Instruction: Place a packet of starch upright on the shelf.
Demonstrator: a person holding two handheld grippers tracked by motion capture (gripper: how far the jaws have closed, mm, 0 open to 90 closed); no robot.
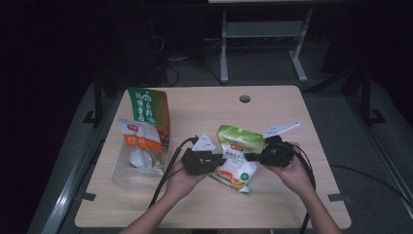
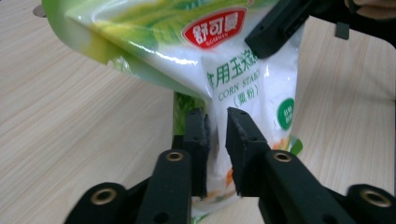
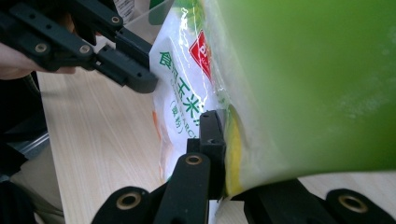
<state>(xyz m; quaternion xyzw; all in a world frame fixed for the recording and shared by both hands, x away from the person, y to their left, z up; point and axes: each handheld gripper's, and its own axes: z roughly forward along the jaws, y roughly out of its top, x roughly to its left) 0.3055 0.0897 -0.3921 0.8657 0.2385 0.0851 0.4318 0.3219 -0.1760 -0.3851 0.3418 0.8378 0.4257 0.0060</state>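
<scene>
The corn starch bag (image 1: 237, 156) is held up over the near middle of the table (image 1: 292, 112); the left gripper (image 1: 214, 159) pinches its left edge with narrow jaws; the right gripper (image 1: 249, 157) clamps its right edge, likely to keep it taut between them; two other bags (image 1: 143, 141) lie far left.

Two snack bags (image 1: 144, 131) lie overlapping near the table's (image 1: 272, 112) left edge.

The starch bag (image 1: 237, 157), white with a green top and red logo, hangs tilted just above the table (image 1: 272, 112) near its middle, pinched at both side edges.
</scene>
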